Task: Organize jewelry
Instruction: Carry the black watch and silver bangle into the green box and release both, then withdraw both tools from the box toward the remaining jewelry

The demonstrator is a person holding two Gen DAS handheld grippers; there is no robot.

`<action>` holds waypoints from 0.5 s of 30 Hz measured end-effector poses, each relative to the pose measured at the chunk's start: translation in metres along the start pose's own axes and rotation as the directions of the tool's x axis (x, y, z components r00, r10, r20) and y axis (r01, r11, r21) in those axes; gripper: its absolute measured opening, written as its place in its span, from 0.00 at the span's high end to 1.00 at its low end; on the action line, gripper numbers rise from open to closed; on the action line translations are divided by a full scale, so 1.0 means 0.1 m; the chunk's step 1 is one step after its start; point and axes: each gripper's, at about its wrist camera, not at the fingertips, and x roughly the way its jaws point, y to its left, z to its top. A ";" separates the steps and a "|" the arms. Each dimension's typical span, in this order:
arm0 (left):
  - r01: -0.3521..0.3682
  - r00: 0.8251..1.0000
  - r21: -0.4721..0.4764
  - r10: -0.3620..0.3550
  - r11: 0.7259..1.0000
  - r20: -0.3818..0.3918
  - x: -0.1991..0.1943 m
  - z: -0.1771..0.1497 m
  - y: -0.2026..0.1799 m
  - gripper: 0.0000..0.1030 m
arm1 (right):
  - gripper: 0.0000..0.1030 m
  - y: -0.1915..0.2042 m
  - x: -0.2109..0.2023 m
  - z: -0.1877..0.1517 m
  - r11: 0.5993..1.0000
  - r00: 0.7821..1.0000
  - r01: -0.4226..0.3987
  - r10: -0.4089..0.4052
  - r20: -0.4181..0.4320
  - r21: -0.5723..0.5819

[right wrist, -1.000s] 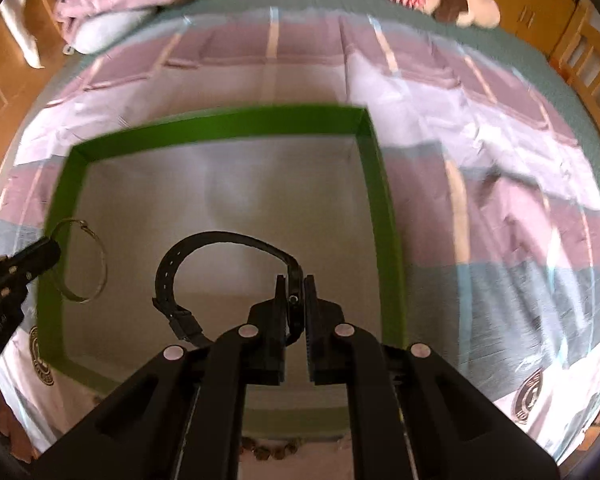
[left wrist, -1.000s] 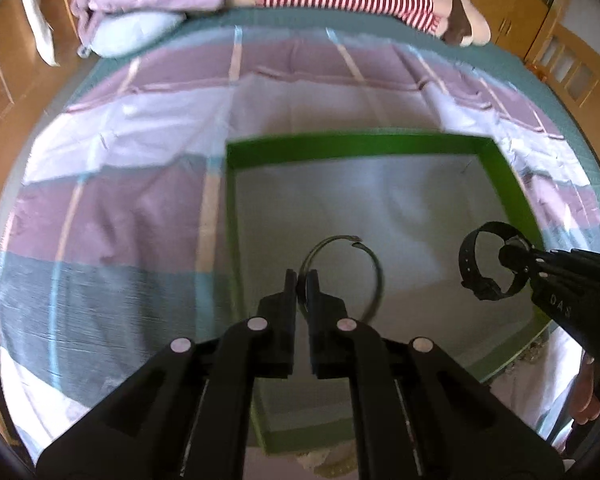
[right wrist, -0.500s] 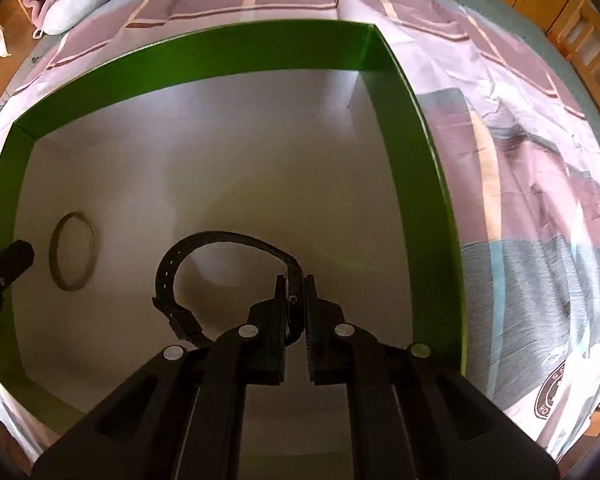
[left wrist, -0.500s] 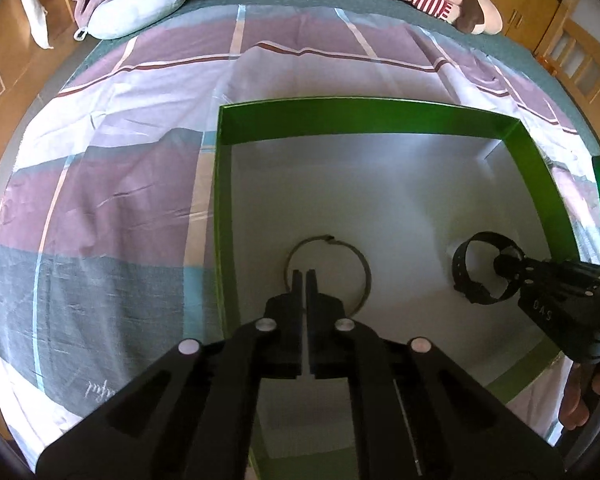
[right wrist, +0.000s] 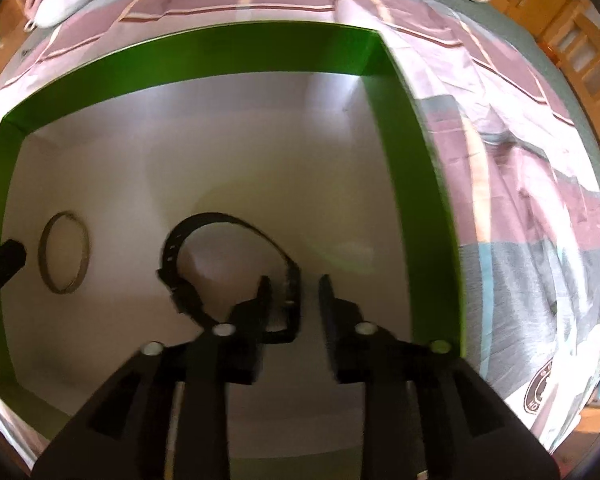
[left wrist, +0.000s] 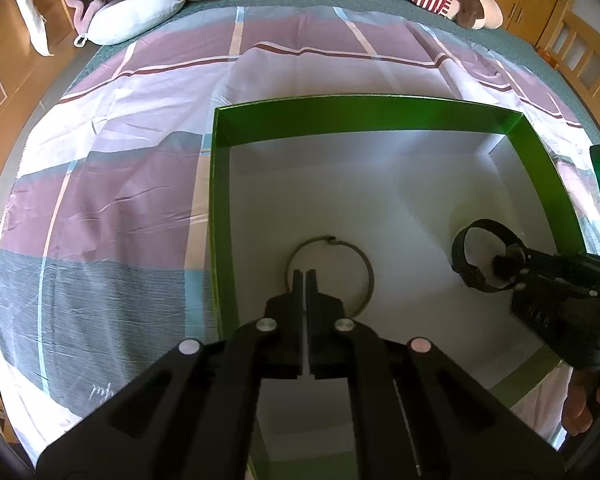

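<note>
Two pieces sit in our green-walled, white-floored box (right wrist: 416,184): thin metal hoop bangle (left wrist: 330,272) near its left wall, black strap bracelet (right wrist: 220,256) mid-floor. Left gripper (left wrist: 304,274) closed, empty; right gripper (right wrist: 294,292) opening around the strap, which may snag a finger and lift out.

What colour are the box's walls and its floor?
Box: green walls, white floor, clearest in the right wrist view.

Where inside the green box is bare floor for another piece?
Free: the white floor along the far wall of the green box and its far-right corner. Crowded: the near half, holding the thin metal bangle, black strap and both grippers.
</note>
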 end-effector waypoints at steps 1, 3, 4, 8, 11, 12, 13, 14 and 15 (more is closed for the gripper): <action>-0.004 1.000 0.000 0.004 1.000 0.000 0.00 0.00 0.00 0.97 | 0.51 0.02 -0.01 0.00 1.000 1.000 -0.026 0.025 -0.003 -0.008; -0.005 1.000 0.006 0.005 1.000 0.001 -0.02 0.00 0.00 0.94 | 0.37 0.05 -0.11 -0.01 0.995 0.994 -0.104 0.104 0.031 0.004; -0.001 1.000 0.009 0.001 1.000 0.002 -0.04 0.00 -0.01 0.89 | 0.28 0.06 -0.16 -0.01 0.992 0.991 -0.126 0.125 0.048 0.008; 0.083 0.996 -0.010 -0.082 0.997 0.034 -0.26 -0.01 -0.02 0.39 | 0.11 0.12 -0.56 -0.04 0.998 0.978 -0.058 0.061 0.200 -0.021; 0.008 0.993 0.007 -0.009 1.000 0.115 -0.60 -0.02 -0.07 0.19 | 0.10 0.14 -0.83 -0.07 0.997 0.963 0.025 -0.003 0.271 -0.078; -0.016 0.991 0.018 0.013 1.000 0.130 -0.68 -0.02 -0.08 0.19 | 0.10 0.08 -0.94 -0.09 0.997 0.958 0.013 0.007 0.288 -0.070; -0.035 0.989 0.029 0.031 0.999 0.147 -0.77 -0.03 -0.09 0.18 | 0.10 0.01 -1.02 -0.12 0.998 0.955 -0.015 0.031 0.294 -0.057; -0.045 0.985 0.033 0.039 0.998 0.168 -0.90 -0.05 -0.08 0.17 | 0.10 -0.07 -1.13 -0.16 0.998 0.952 -0.059 0.066 0.298 -0.032; -0.046 0.982 0.031 0.039 0.998 0.184 -1.00 -0.08 -0.07 0.15 | 0.10 -0.15 -1.18 -0.20 0.996 0.950 -0.084 0.084 0.300 -0.013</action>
